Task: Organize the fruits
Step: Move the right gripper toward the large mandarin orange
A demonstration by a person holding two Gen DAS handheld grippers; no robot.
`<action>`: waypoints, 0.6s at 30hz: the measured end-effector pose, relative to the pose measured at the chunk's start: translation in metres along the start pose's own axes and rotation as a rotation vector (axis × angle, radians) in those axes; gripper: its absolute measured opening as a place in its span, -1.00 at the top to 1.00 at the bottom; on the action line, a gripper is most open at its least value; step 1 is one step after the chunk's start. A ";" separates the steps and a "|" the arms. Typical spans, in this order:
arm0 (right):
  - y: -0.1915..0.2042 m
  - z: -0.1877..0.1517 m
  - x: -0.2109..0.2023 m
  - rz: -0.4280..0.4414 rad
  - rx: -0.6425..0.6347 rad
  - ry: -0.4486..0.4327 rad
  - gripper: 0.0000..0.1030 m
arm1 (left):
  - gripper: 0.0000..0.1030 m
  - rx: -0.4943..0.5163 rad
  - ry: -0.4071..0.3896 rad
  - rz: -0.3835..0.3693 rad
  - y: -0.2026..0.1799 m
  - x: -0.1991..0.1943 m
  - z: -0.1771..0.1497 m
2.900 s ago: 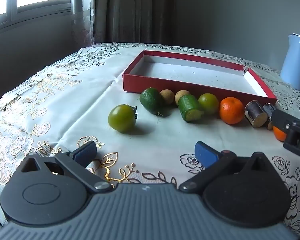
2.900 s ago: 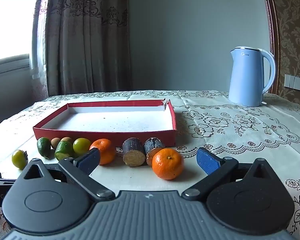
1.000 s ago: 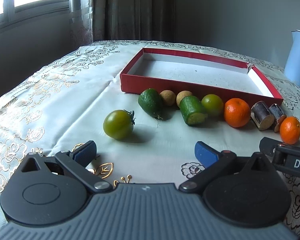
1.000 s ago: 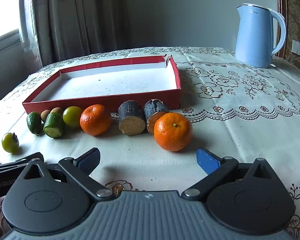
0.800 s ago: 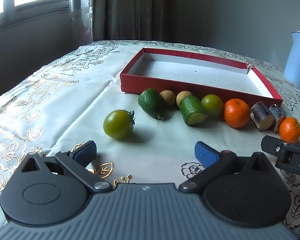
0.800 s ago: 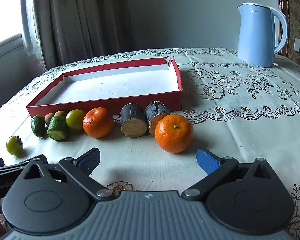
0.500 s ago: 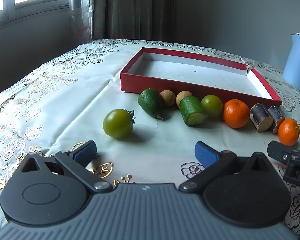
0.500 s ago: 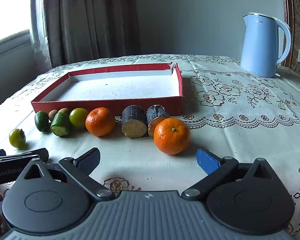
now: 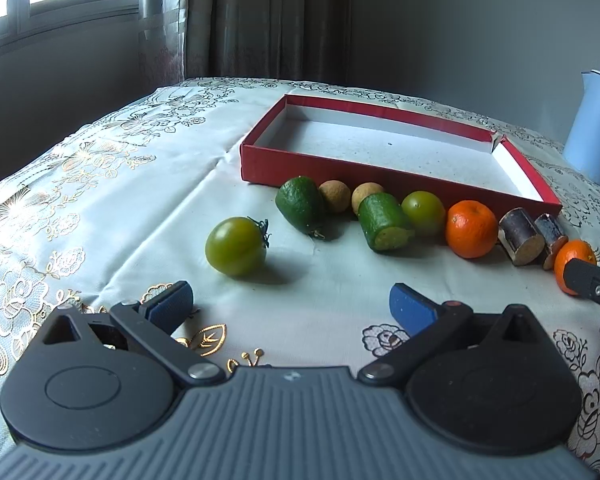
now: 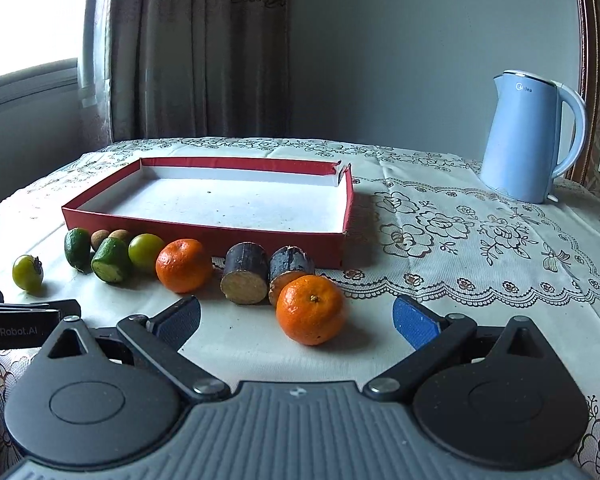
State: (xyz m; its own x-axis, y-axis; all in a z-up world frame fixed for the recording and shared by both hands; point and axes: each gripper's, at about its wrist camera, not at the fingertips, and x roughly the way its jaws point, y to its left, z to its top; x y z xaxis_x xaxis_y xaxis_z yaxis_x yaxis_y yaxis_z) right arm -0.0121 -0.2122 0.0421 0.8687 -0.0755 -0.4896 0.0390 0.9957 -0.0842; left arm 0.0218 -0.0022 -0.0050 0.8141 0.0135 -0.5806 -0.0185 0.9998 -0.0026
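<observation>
An empty red tray lies on the tablecloth. Along its near wall sit a green fruit, two brown longans, a cut green piece, a lime, an orange and two dark cane pieces. A green tomato rests apart, just ahead of my open left gripper. A second orange lies just ahead of my open right gripper, which holds nothing.
A light blue kettle stands at the back right of the table. Curtains and a window line the far left. The left gripper's body shows at the left edge of the right wrist view. The table's left edge drops off near the window.
The right gripper has tilted up and drawn slightly back from the near orange. The left gripper has barely moved. Both stay open, and no fruit has shifted.
</observation>
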 end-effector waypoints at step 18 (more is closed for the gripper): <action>-0.029 0.001 0.017 0.129 -0.029 0.048 -0.39 | -1.00 -0.018 0.014 -0.013 0.002 0.001 0.000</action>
State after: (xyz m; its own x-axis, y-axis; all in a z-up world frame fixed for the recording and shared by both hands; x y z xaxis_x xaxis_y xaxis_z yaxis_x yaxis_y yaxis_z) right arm 0.0020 -0.2423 0.0369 0.8410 0.0500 -0.5388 -0.0867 0.9953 -0.0429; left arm 0.0225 -0.0005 -0.0054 0.8062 0.0003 -0.5917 -0.0185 0.9995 -0.0247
